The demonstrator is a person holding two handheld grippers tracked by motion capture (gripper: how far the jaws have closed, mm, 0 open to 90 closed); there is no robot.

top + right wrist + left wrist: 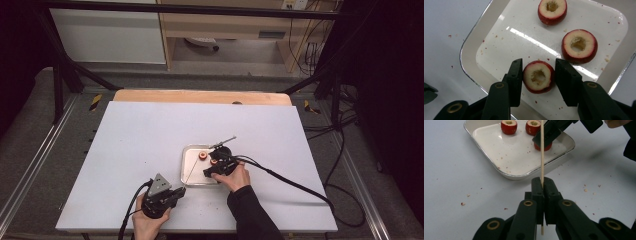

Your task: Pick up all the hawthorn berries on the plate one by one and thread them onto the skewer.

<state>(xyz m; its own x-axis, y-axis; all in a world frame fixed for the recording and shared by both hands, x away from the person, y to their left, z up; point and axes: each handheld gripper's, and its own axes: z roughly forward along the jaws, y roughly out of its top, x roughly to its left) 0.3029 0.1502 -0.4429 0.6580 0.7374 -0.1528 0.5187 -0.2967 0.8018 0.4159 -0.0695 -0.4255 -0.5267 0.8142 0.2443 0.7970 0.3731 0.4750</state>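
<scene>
A shallow metal tray [187, 156] [499, 167] [469, 62] lies on the white board and holds three cored red fruit pieces. My right gripper [539, 63] [216, 167] is open and reaches into the tray. Its jaws stand close on either side of the nearest piece [538, 77], which rests on the tray floor. The other two pieces [579, 45] [552, 10] lie beyond it. My left gripper [542, 180] [180, 190] is just in front of the tray, shut on a thin wooden skewer [542, 155] that points toward the tray.
Red crumbs dot the white board [140, 145] around the tray. A thin grey rod [223, 142] lies at the tray's far right corner. Cables [295, 185] trail off to the right. A wooden strip [200, 96] edges the far side.
</scene>
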